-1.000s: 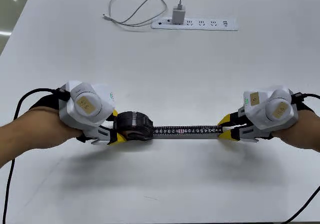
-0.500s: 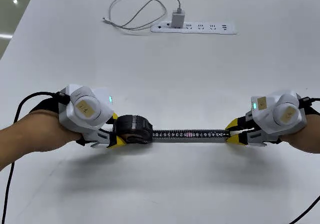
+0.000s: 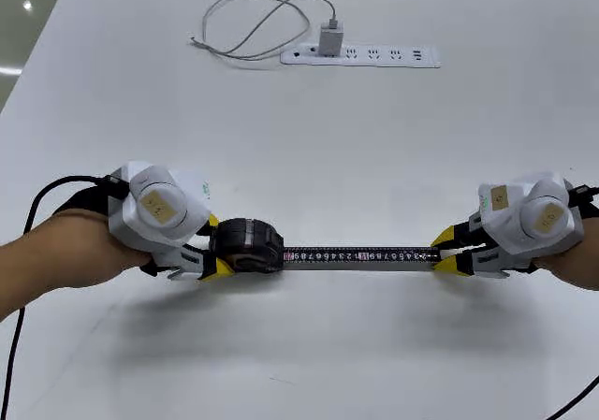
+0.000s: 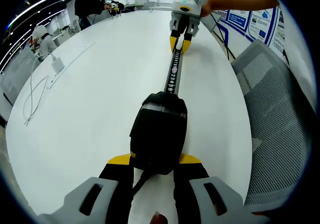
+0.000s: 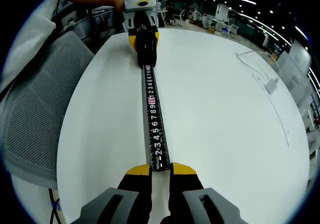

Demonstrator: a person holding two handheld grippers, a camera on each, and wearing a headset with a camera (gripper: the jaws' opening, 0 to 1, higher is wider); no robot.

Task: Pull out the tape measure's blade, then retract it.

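White table [image 3: 299, 139] carries the tape measure [image 3: 248, 244], its case clamped in the left tool [image 3: 219, 248]. The right tool [image 3: 447, 251] pinches the blade [image 3: 360, 253] tip and sits farther right than a second ago. More blade shows, so the pull-out looks well along and retraction remains.

- The blade [image 5: 154, 129] of the tape measure [image 5: 146, 43] carries light digits on a dark face. In the right gripper view they read 2 3 4 5 6 7 8 9 going away from the jaws. A red-boxed mark [image 5: 151, 101] follows, then 1 2 3 onward.
- In the head view the same digits are tiny; 7 8 9 can just be read.
- Tan stickers [image 3: 153, 207] sit on the left gripper [image 3: 218, 245] and right gripper [image 3: 447, 252]; their marks are too small to read.
- Blue wall posters [image 4: 250, 17] have print too blurred to read.
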